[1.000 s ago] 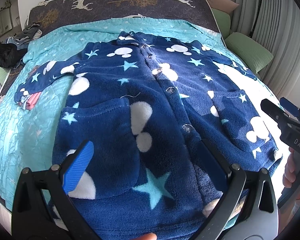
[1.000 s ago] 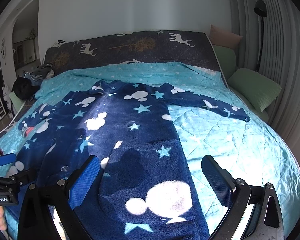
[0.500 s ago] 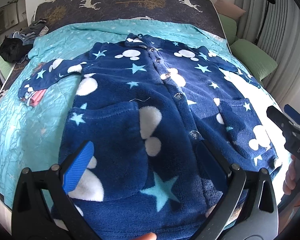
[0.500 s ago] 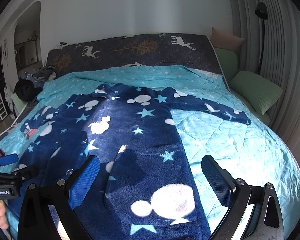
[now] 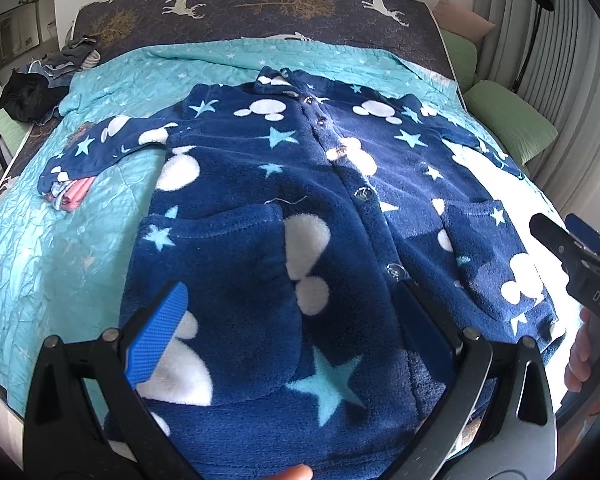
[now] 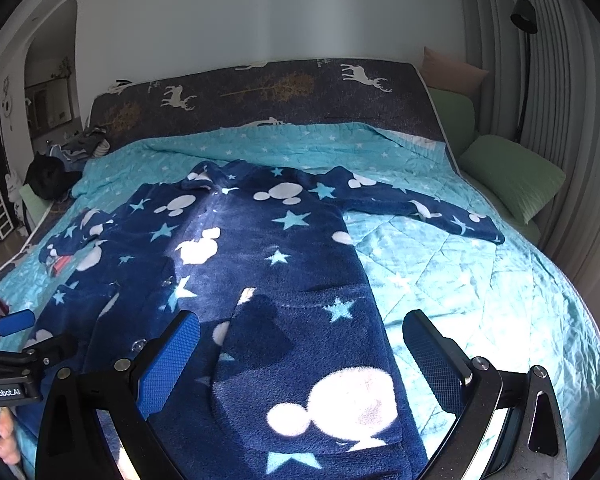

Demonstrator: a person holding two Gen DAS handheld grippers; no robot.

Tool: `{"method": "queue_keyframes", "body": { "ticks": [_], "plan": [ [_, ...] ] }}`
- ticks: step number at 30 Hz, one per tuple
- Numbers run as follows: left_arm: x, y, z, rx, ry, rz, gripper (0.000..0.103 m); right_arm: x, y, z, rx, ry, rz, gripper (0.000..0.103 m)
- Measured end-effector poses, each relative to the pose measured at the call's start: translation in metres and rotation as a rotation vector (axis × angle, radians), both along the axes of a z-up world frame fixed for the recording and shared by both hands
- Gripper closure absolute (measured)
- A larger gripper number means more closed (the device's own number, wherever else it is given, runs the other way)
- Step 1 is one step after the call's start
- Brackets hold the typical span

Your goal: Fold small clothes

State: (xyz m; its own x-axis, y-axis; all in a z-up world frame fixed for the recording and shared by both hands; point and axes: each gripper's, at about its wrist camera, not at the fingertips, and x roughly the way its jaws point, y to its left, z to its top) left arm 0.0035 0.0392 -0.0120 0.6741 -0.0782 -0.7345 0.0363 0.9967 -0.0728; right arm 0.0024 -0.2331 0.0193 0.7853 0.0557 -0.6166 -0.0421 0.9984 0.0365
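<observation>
Presently, the left hand-held gripper (image 5: 288, 332) is seen with its blue-padded fingers spread wide apart, nothing between them, poised above the lower hem of a fleece jacket (image 5: 300, 208). The right hand-held gripper (image 6: 300, 360) is likewise held with its fingers apart and nothing gripped, above the jacket's lower right pocket. Each gripper is caught at the edge of the other's view: the right one at the right margin of the left wrist view, the left one at the left margin of the right wrist view.

The jacket is dark blue, patterned with white mouse-head shapes and pale blue stars. It is laid flat, front side up and buttoned, on a bed (image 6: 480, 280), collar toward the headboard and hem toward the grippers. Both sleeves are stretched out sideways. Two patch pockets are noted on the lower front.

The bed is covered by a turquoise quilt with small stars. A dark headboard (image 6: 260, 92) printed with deer and trees is noted behind it. Green pillows (image 6: 512, 176) are recorded at the right side, a heap of dark clothes (image 5: 40, 84) at the far left corner, and a pink folded item (image 5: 74, 194) just beside the end of the left sleeve.
</observation>
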Motion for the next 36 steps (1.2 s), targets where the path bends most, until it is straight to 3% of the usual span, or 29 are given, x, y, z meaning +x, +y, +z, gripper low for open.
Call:
{"method": "queue_keyframes", "body": {
  "ticks": [10,17,24,29,36],
  "plan": [
    [0.002,0.011,0.005,-0.029,-0.015,0.019,0.0,0.0,0.001,-0.001,-0.013,0.004,-0.009,0.0],
    [0.002,0.033,0.01,-0.085,-0.04,0.085,0.0,0.0,-0.004,0.0,0.009,-0.017,-0.042,0.0],
    [0.006,0.071,0.011,-0.174,-0.033,0.19,0.0,0.01,-0.02,-0.004,0.117,0.034,-0.068,0.0],
    [0.008,0.098,0.009,-0.229,-0.024,0.276,0.0,0.012,-0.018,-0.006,0.113,0.048,-0.066,0.0],
    [0.024,0.112,0.007,-0.185,0.014,0.253,0.0,0.017,-0.006,-0.006,0.092,0.058,-0.042,0.0]
  ]
}}
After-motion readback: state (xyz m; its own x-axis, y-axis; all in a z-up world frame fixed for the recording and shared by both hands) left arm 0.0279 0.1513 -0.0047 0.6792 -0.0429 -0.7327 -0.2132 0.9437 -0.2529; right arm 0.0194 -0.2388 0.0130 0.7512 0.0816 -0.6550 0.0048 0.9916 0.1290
